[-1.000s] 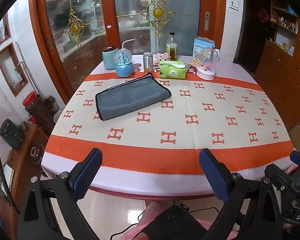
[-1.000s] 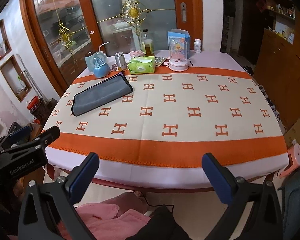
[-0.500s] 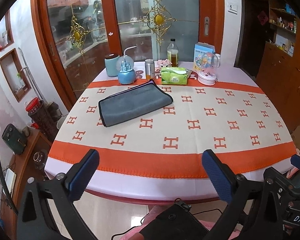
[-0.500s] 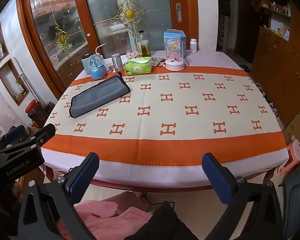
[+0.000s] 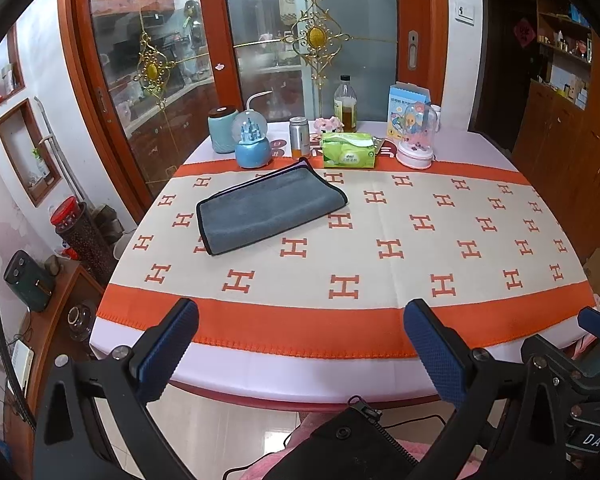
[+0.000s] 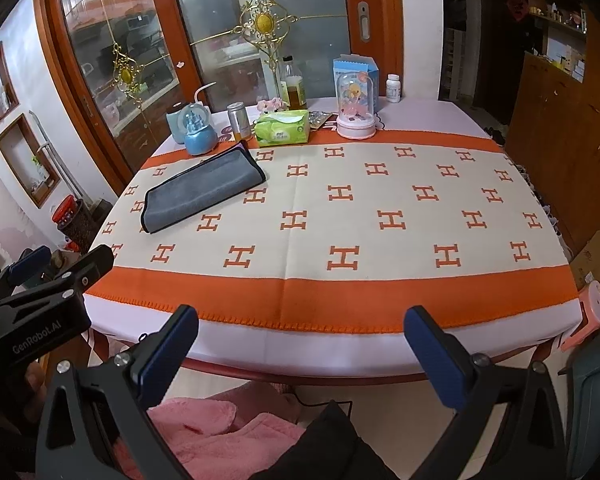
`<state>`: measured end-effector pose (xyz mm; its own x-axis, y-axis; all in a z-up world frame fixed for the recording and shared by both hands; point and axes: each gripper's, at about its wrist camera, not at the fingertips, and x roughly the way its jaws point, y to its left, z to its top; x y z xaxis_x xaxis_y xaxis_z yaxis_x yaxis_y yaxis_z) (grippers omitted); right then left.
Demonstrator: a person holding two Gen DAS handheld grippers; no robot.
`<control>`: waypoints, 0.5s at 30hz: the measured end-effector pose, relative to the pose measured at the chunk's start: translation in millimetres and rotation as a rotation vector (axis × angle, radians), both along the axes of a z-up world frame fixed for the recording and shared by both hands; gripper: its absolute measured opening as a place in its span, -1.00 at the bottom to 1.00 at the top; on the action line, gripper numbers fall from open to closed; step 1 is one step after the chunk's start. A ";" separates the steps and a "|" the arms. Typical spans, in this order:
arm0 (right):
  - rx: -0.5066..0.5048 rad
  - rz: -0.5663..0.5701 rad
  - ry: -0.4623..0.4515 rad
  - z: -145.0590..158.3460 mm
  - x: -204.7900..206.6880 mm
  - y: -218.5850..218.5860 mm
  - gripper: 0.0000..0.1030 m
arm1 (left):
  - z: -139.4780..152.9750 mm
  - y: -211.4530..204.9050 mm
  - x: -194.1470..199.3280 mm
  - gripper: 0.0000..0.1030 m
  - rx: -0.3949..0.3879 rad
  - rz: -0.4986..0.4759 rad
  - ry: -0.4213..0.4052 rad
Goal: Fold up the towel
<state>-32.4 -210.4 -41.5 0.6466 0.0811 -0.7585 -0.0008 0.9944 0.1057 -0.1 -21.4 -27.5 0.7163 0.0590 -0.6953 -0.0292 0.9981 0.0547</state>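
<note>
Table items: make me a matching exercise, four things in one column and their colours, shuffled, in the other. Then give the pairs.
Things:
1. folded towel
2. tissue pack
3. snow globe base
4. drink can

Colours:
A. silver
B. green
C. grey with a dark edge
D. light blue

Pairs: 1-C, 2-B, 3-D, 4-A

The towel lies flat on the patterned tablecloth; the other three stand in a row behind it at the table's far edge.
</note>
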 end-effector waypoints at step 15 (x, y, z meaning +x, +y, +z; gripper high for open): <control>0.004 0.000 0.018 -4.7 4.6 -0.3 1.00 | -2.4 1.1 2.3 0.98 -0.002 -0.007 0.012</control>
